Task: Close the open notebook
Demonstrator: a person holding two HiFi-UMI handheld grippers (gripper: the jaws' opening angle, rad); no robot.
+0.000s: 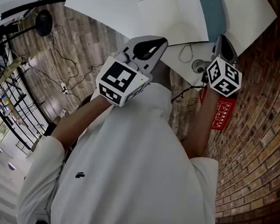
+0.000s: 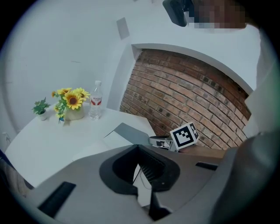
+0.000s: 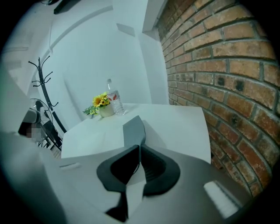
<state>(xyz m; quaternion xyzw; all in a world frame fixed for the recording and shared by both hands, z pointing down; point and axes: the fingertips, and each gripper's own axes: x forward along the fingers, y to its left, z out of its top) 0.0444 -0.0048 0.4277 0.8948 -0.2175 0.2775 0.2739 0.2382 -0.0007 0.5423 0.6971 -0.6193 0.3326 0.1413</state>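
The notebook (image 1: 171,15) lies open on the white table (image 1: 105,5), white pages up, its blue-grey cover (image 1: 211,13) on the right. In the right gripper view that cover (image 3: 134,128) stands up off the table, its edge pinched between the jaws of my right gripper (image 3: 139,146). In the head view the right gripper (image 1: 222,42) reaches the cover's near edge. My left gripper (image 1: 154,43) hovers over the table's near edge, left of the right one. Its jaws (image 2: 138,151) are shut on nothing, and beyond them the raised cover (image 2: 131,133) shows.
A pot of sunflowers (image 2: 72,103), a water bottle (image 2: 95,100) and a small plant (image 2: 40,108) stand at the table's far side. A brick wall (image 3: 223,78) runs along the right. A thin cable (image 1: 185,52) lies on the table's near part. A red box (image 1: 222,113) sits below.
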